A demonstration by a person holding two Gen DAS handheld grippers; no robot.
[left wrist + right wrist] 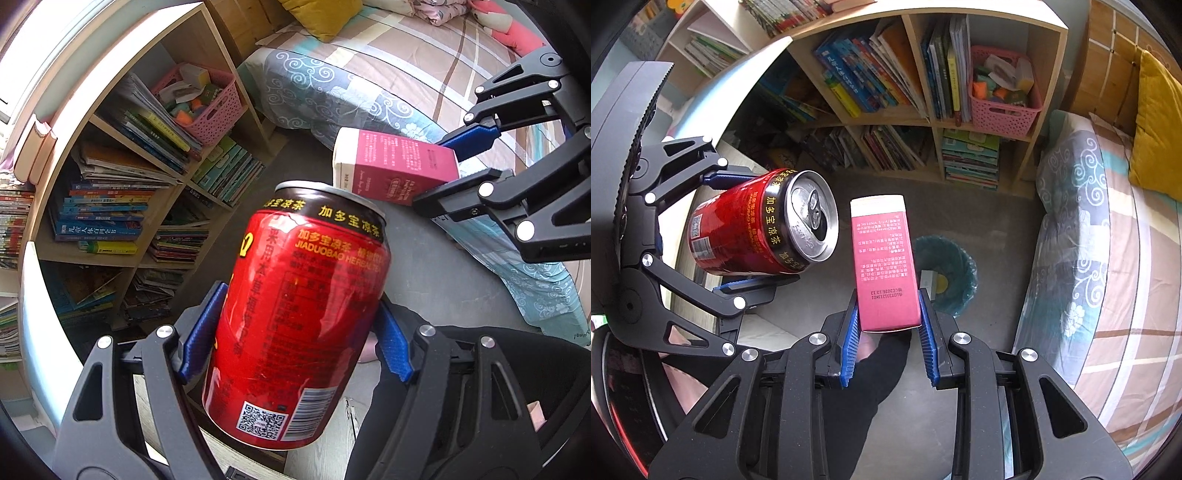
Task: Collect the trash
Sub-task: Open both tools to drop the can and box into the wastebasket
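The red drink can (295,321), its pull-tab top already opened, is sitting between the blue pads (201,332) of the left gripper (295,332), which is pressing on its sides with jaws spread wide to span the can's body; the can is hanging in the air, tilted, above the grey floor (997,229). Just beside it, the pink carton (884,258), a slim box with a cream top and printed text on its face, is being pinched at its lower end by the right gripper (888,332), whose jaws are standing narrowly apart and closing on the carton's two flat sides. In the right wrist view the carton is pointing toward a bin (945,273) lined with a teal bag, standing on the floor below and beyond it; the bag is already holding some pale items, too small to identify. Behind the bin a wooden bookshelf (934,122) is carrying rows of books and a pink basket (1004,110) of small objects. To the side a bed (1108,258) with a patterned cover is bearing a yellow cushion (1160,140). A dark sleeve (864,398) is showing beneath the right gripper.
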